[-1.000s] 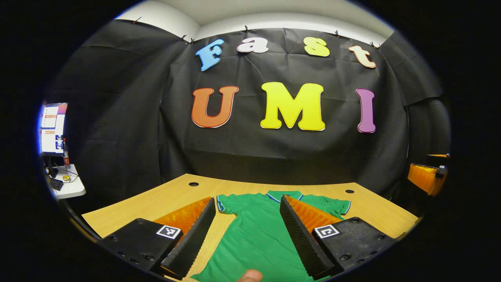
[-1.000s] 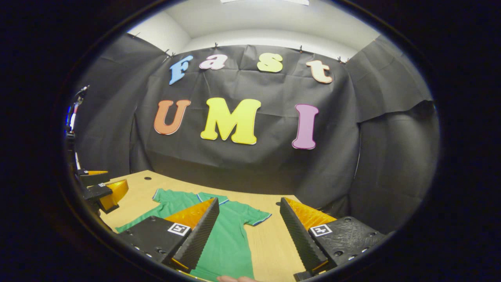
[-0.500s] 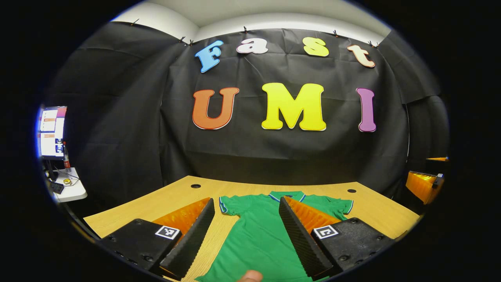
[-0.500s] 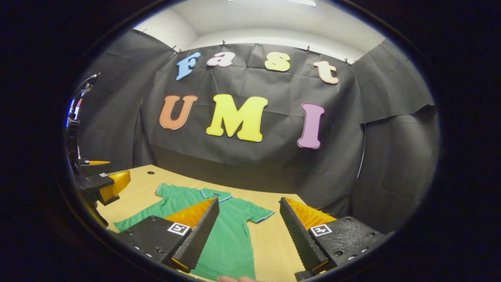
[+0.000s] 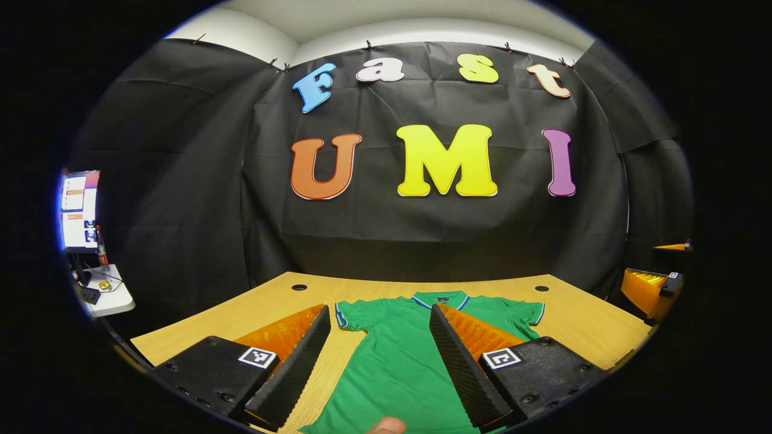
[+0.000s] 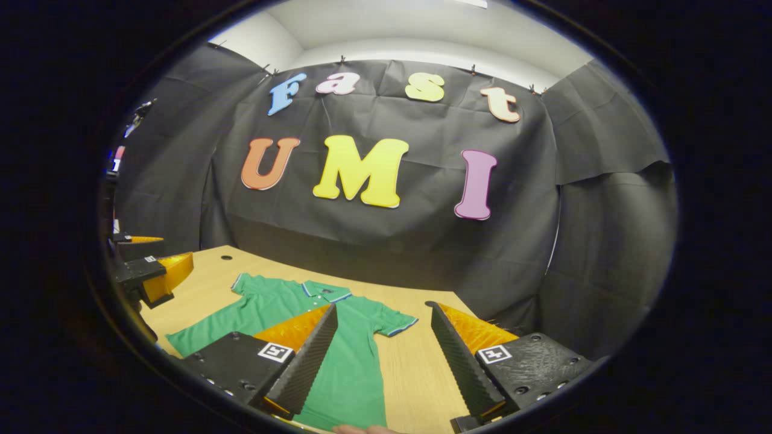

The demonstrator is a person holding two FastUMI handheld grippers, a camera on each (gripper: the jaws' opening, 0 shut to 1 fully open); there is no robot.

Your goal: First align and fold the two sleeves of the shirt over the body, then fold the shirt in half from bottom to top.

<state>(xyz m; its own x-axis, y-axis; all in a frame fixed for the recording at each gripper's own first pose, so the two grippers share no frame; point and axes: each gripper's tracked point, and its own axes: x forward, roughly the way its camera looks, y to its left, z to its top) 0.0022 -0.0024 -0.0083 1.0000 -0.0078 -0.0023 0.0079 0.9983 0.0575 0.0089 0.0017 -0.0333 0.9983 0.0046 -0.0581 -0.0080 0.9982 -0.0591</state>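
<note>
- Shirt [image 5: 398, 361]: green, short-sleeved, collar trimmed in blue and white; lies flat and unfolded on the table, collar toward the booth wall, both sleeves spread out to the sides; sits low and centre in the left gripper view, low and left of centre in the right gripper view [image 6: 283, 307]
- Sleeves: one [image 5: 350, 314] at the left of the collar and one [image 5: 523, 312] at the right in the left gripper view; neither is folded over the body
- Table [image 5: 253, 307]: light wood grain, two round dark holes near its far edge; the shirt rests in its middle part
- Left gripper [image 5: 380, 367]: lower centre of the left gripper view, fingers spread wide apart with nothing between them but the shirt body showing beyond; also seen at the left edge of the right gripper view [image 6: 151, 277], above the table's left end and apart from the shirt
- Right gripper [image 6: 380, 361]: lower centre of the right gripper view, fingers likewise spread wide and holding nothing; its left finger overlaps the shirt body in the frame, its right finger overlaps bare wood; seen too at the right edge of the left gripper view [image 5: 654, 289], beyond the table's right end
- Fingertip [image 5: 386, 426]: a person's, at the bottom edge of the left gripper view
- Monitor [image 5: 78, 208]: lit, at the far left of the left gripper view, above a small white side table [image 5: 111, 298] carrying small items too tiny to identify
</note>
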